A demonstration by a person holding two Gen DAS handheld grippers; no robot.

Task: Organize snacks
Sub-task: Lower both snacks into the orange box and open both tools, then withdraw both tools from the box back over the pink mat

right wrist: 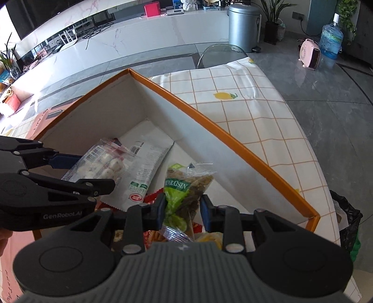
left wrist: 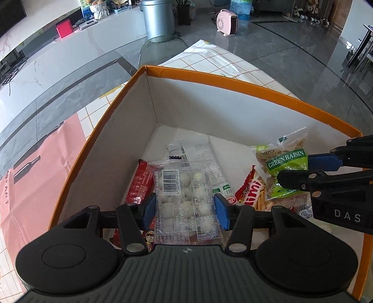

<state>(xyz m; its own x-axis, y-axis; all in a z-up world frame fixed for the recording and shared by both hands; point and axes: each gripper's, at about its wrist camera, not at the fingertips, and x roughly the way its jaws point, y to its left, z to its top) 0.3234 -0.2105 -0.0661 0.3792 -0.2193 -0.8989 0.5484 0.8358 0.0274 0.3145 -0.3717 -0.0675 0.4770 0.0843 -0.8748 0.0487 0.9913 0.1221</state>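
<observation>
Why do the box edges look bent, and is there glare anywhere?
Left wrist view: the fisheye lens bows the orange box rim, and window light glares off the glossy floor. Right wrist view: the same bowing, with sheen on the raisin packet; both are sharp.

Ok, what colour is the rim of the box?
Orange; the box rim shows best in the right wrist view.

Both wrist views look steeply down, close, into one orange box (left wrist: 233, 81).

Pink heater (left wrist: 227, 22) beside water jug (right wrist: 331, 40), grey bin (left wrist: 158, 19)
</observation>
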